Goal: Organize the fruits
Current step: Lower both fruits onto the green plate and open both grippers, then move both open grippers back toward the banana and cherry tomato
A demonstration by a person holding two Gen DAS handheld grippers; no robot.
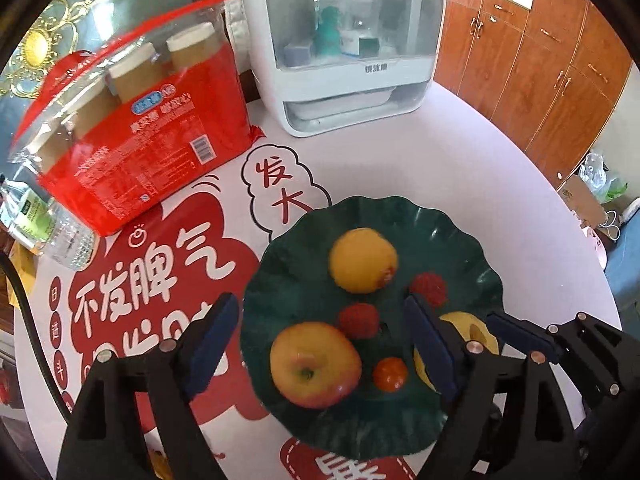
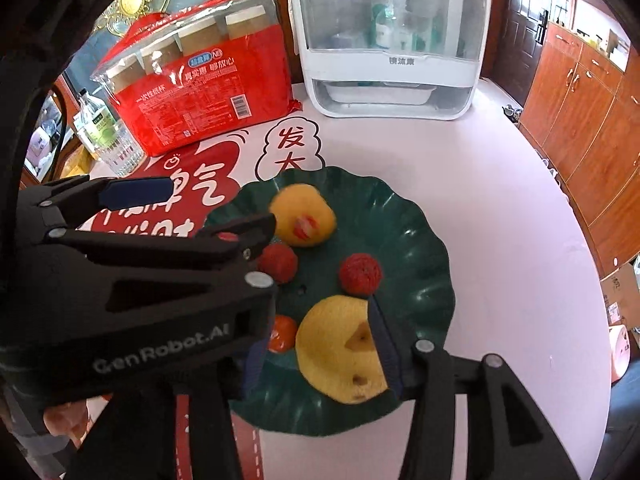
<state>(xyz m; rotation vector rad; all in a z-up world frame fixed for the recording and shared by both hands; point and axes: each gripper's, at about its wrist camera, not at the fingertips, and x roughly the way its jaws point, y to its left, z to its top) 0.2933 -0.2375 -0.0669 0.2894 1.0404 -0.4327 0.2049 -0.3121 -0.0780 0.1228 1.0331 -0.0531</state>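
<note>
A dark green leaf-shaped plate holds a red-yellow apple, an orange-yellow fruit, two red lychee-like fruits, a small tomato and a yellow pear-like fruit. My left gripper is open, its fingers either side of the apple. My right gripper has its fingers either side of the yellow pear-like fruit, which rests on the plate; it also shows in the left wrist view.
A red bag of paper cups and a white countertop appliance stand at the back of the round table. A clear bottle stands at the left. Wooden cabinets line the right.
</note>
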